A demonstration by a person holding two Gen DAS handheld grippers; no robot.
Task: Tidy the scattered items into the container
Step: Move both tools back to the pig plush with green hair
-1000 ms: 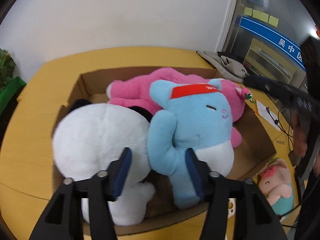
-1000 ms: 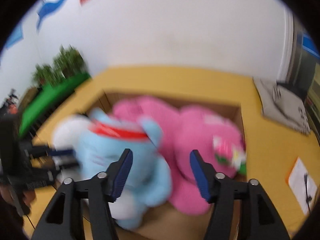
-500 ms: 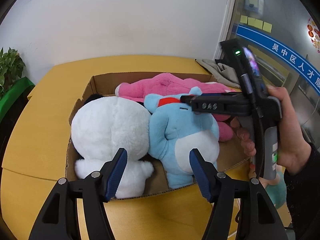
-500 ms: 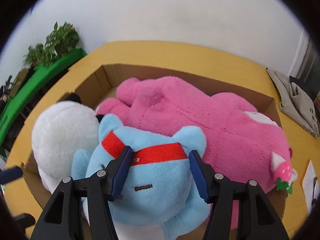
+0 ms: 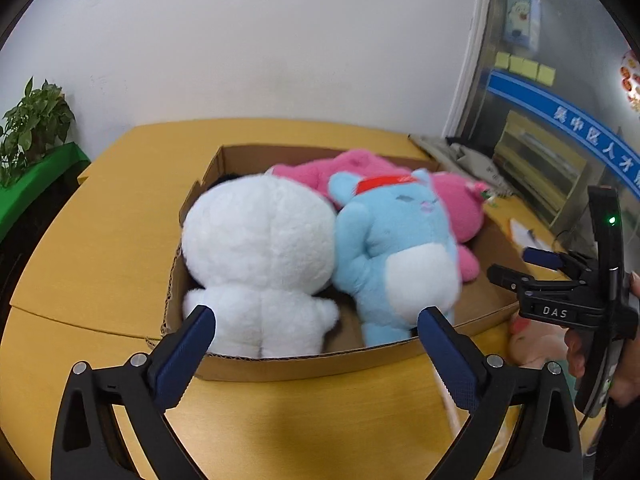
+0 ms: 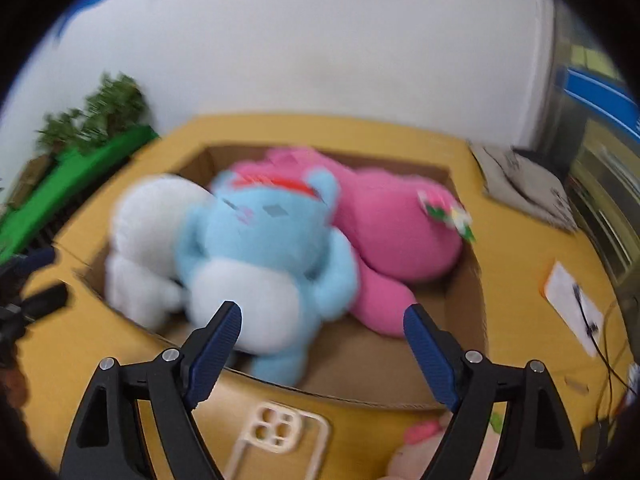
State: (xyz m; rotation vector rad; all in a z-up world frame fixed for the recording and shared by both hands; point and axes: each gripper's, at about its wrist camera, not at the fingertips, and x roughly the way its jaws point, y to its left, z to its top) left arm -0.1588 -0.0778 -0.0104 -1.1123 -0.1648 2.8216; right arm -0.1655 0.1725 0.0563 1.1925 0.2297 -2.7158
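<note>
I've just spread both jaws: left gripper [image 5: 316, 330] and right gripper [image 6: 322, 326] gape empty before the brown cardboard box [image 5: 304, 358], light-blue plush cat [image 5: 394, 256] released inside; small pink plush pig [image 6: 420, 452] outside remains

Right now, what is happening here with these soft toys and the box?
A person is tidying plush toys into a cardboard box on a yellow table, holding a gripper in each hand. The white plush, the blue plush and the pink plush already lie in the box. The left gripper and the right gripper have both just been opening, with nothing between their fingers. A small pink pig toy and a phone case remain outside, on the table.
</note>
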